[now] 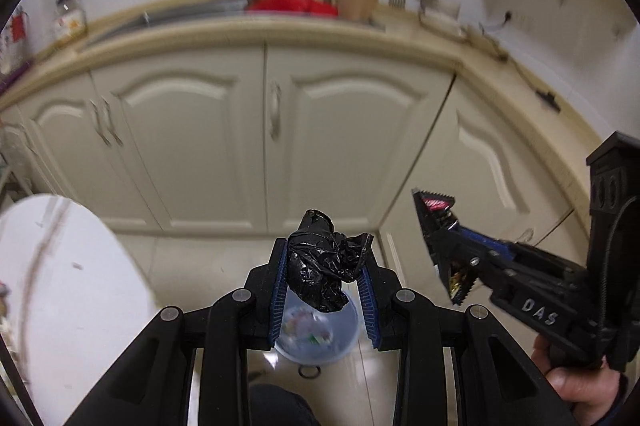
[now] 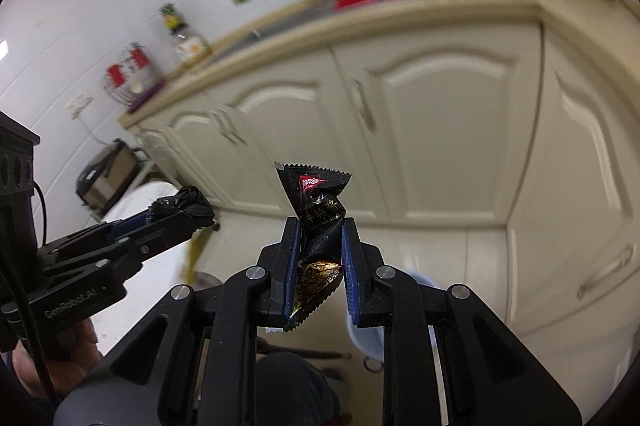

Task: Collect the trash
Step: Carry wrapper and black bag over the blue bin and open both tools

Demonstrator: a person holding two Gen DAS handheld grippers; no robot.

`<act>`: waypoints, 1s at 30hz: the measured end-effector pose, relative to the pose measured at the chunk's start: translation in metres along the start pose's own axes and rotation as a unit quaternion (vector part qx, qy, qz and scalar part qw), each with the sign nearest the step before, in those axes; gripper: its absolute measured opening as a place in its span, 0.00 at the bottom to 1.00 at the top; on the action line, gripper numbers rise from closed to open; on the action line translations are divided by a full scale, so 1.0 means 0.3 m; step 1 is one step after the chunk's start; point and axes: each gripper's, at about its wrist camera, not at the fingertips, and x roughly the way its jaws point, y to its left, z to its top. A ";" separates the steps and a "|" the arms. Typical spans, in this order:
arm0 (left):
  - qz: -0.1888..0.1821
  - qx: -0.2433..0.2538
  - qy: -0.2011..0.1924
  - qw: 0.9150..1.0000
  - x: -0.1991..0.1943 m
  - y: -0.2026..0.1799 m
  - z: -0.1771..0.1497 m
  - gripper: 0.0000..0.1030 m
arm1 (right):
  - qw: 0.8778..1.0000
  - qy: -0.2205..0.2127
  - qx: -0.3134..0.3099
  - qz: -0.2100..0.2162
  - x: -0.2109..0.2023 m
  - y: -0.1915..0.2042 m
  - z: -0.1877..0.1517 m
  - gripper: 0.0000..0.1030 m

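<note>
My left gripper point(image 1: 326, 258) is shut on a crumpled black plastic bag point(image 1: 324, 262), held above the floor; the same gripper point(image 2: 188, 214) shows at the left of the right wrist view with the bag point(image 2: 184, 208) in its tip. My right gripper point(image 2: 320, 242) is shut on a black snack wrapper point(image 2: 320, 210) with red and gold print, its serrated top sticking up past the fingers. From the left wrist view that gripper point(image 1: 442, 246) and wrapper point(image 1: 436, 204) sit to the right. A pale blue bin point(image 1: 316, 334) with rubbish inside stands on the floor right below the left gripper, and it point(image 2: 366, 330) shows partly behind the right gripper's fingers.
Cream cabinet doors point(image 1: 256, 146) run under a beige counter point(image 1: 280, 30) with a sink and something red point(image 1: 292, 0) in it. A white rounded surface point(image 1: 68, 286) is at the left. A rice cooker point(image 2: 106, 174) sits low by the wall. A small dark ring point(image 1: 309, 372) lies on the tiled floor.
</note>
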 end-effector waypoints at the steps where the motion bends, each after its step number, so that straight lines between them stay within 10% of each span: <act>1: -0.002 -0.006 0.012 1.000 0.042 0.001 0.010 0.28 | 1.000 0.011 0.009 -0.002 0.031 -0.036 -0.015 0.18; 19: 0.012 -0.046 0.155 0.987 0.665 0.082 0.180 0.34 | 0.986 0.139 0.096 -0.009 0.467 -0.333 -0.182 0.19; 24: 0.031 -0.048 0.165 0.985 0.746 0.060 0.181 0.63 | 0.984 0.149 0.099 -0.019 0.515 -0.352 -0.191 0.31; 30: 0.042 -0.054 0.164 0.984 0.759 0.052 0.176 0.66 | 0.983 0.144 0.113 -0.025 0.516 -0.375 -0.201 0.55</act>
